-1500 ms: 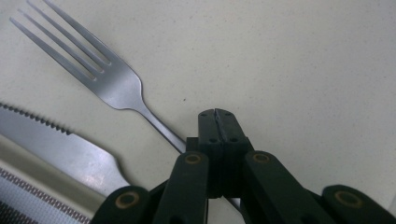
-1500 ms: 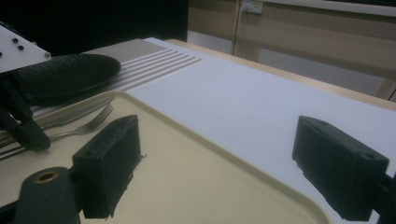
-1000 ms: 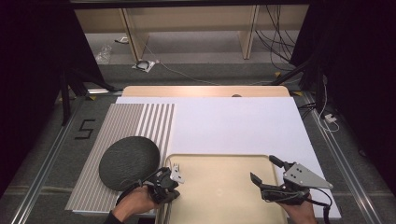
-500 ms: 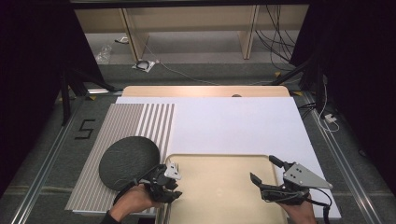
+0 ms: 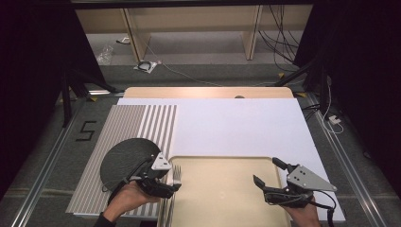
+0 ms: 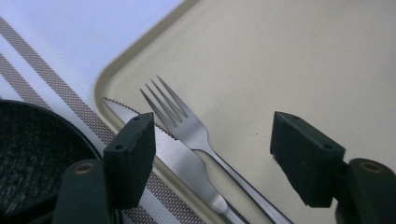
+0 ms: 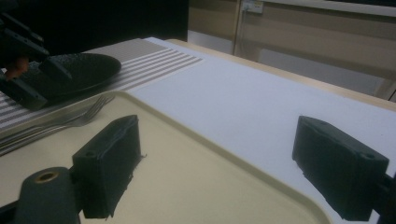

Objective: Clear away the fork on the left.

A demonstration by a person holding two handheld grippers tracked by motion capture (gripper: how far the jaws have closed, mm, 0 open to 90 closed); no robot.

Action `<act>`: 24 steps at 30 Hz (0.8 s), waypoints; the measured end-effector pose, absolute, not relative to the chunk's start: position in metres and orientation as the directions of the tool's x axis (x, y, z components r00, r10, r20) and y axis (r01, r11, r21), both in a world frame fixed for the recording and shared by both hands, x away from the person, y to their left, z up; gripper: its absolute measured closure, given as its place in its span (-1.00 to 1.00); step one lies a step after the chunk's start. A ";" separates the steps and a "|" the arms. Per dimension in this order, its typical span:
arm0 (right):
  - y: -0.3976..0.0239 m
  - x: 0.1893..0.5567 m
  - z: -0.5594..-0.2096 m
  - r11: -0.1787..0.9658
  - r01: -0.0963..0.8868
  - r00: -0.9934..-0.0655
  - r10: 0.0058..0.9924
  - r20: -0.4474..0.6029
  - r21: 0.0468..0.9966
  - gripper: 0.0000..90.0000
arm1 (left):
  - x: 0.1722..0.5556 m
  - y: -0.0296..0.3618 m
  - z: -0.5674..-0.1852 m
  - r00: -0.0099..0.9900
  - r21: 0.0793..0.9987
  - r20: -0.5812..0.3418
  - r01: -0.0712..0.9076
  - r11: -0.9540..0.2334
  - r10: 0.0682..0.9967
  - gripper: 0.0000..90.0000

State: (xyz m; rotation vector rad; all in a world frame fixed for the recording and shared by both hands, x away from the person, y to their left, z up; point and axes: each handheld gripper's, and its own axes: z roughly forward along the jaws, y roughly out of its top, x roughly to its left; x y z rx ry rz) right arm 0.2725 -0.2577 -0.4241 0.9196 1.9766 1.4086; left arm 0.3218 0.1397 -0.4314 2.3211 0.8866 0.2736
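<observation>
A steel fork [image 6: 187,126] and a serrated knife [image 6: 180,158] lie side by side at the left rim of the beige tray [image 5: 222,198]. The same fork [image 5: 176,172] shows in the high view. My left gripper [image 6: 215,140] hovers just above them. Its jaws have just been opening and now stand wide, pressing on nothing. In the high view the left gripper [image 5: 169,185] sits between the black plate [image 5: 125,158] and the tray. My right gripper [image 5: 266,171] hovers open over the tray's right side, nothing between its jaws [image 7: 224,154].
The black plate rests on a grey-and-white striped mat [image 5: 94,170] left of the tray. A white sheet [image 5: 236,125] covers the table beyond the tray, with a wooden edge [image 5: 208,92] at the far side. Cables and shelving stand on the floor beyond.
The left gripper's jaws went from shut to wide open, and the hand lifted a little and drew back from the fork, which stays on the tray. The right gripper kept still.
</observation>
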 end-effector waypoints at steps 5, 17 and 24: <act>-0.258 0.273 -0.424 0.221 0.218 -0.621 0.782 -0.039 0.951 -0.64 | 0.323 0.145 -0.428 0.724 0.656 -0.022 0.531 -0.537 0.689 -0.42; -0.258 0.272 -0.424 0.222 0.223 -0.620 0.783 -0.037 0.949 -0.64 | 0.323 0.161 -0.420 0.682 0.721 -0.057 0.533 -0.442 0.730 -0.49; -0.259 0.273 -0.424 0.221 0.222 -0.620 0.783 -0.037 0.950 -0.64 | 0.324 0.172 -0.417 0.643 0.747 -0.078 0.544 -0.382 0.762 -0.52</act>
